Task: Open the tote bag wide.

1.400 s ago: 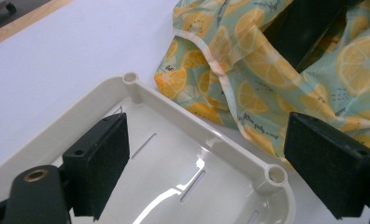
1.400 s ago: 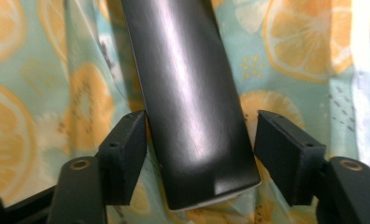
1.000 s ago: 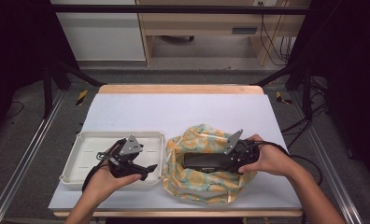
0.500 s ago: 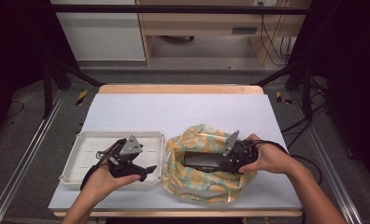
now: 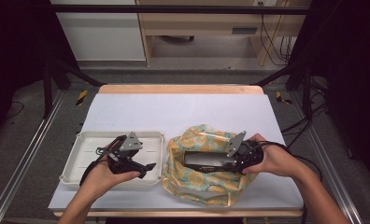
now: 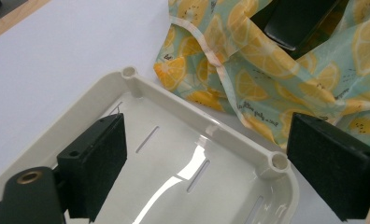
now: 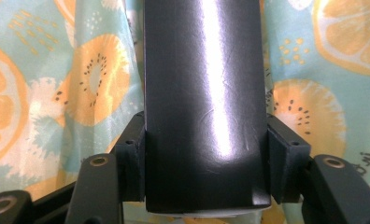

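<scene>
High view: the black box (image 5: 206, 161) lies on its side in the mouth of the fruit bag (image 5: 206, 179), at about 5 o'clock on the counter (image 5: 183, 112).
Black box: it is long, dark and shiny. In the right gripper view the black box (image 7: 204, 102) runs from 6 o'clock up to 12 o'clock, with a bright streak of light on it.
Right tool: the right tool (image 5: 230, 161) comes in from 3 o'clock. Its jaws have just been closing, and now the pads (image 7: 286, 156) press on both sides of the box end, so it is clamped on the black box.
Right hand: the right hand (image 5: 272, 158) holds that tool, just beside the bag's 3 o'clock edge.
Fruit bag: soft cloth, light blue-green with orange and yellow fruit slices. It is crumpled around the box. In the left gripper view the fruit bag (image 6: 276, 79) sits at 1 o'clock, and its edge lies just beside the tray's rim.
White tray: the white tray (image 5: 80, 156) sits at 7 o'clock on the counter, just to the 9 o'clock side of the bag. It has thin slots in its floor.
Left tool: the left tool (image 5: 143, 167) hangs over the tray. Its jaws stand wide apart with only the tray below them.
Left hand: the left hand (image 5: 103, 175) holds that tool at the tray's 6 o'clock edge.
Counter: white top with a wooden edge at 12 o'clock.
</scene>
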{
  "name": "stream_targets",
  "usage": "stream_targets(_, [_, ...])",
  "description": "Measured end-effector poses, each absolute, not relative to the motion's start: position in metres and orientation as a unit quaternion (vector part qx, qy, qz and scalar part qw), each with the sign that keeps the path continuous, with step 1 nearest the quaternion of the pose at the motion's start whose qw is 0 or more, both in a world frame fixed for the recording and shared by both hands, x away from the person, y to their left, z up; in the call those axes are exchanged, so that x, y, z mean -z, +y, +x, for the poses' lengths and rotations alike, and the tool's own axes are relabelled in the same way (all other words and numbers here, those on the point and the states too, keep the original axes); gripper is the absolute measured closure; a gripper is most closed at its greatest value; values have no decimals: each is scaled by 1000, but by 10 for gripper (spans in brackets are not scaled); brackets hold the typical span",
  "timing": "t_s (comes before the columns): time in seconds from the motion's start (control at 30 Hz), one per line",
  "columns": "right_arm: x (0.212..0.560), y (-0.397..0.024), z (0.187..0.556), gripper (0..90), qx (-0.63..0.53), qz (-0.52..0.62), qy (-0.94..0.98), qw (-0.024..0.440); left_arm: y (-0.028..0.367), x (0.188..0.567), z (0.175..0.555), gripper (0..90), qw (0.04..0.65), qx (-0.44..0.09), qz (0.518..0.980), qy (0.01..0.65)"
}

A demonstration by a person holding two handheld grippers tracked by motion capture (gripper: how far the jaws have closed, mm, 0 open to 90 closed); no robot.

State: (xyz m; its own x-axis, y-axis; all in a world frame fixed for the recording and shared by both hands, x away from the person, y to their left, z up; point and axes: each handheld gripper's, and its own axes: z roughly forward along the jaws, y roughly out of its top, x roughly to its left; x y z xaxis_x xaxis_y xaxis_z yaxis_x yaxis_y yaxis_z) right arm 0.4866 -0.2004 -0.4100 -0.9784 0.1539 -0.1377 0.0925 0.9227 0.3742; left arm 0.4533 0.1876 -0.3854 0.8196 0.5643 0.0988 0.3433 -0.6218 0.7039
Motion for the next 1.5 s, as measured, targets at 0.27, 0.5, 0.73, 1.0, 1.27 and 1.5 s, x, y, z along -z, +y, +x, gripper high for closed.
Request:
stream_targets(0.27, [401,-202,482,432,-206,56,972,95,189,379,455,123,345,-160,890,254])
stream_targets(0.5, [406,-196,483,432,-195,54,975,95,185,379,455,123,342,-159,892,250])
stream_targets(0.73, [400,-189,487,432,-210,49,972,97,185,378,454,122,339,-162,893,248])
stream_targets(1.0, [404,-182,491,432,-218,51,970,96,186,377,453,121,337,-163,894,247])
stream_targets(1.27, [384,-187,484,433,-232,50,966,103,186,369,453,118,330,-169,897,242])
stream_targets(1.5, [371,-195,482,433,-262,60,957,108,182,362,451,118,327,-172,899,233])
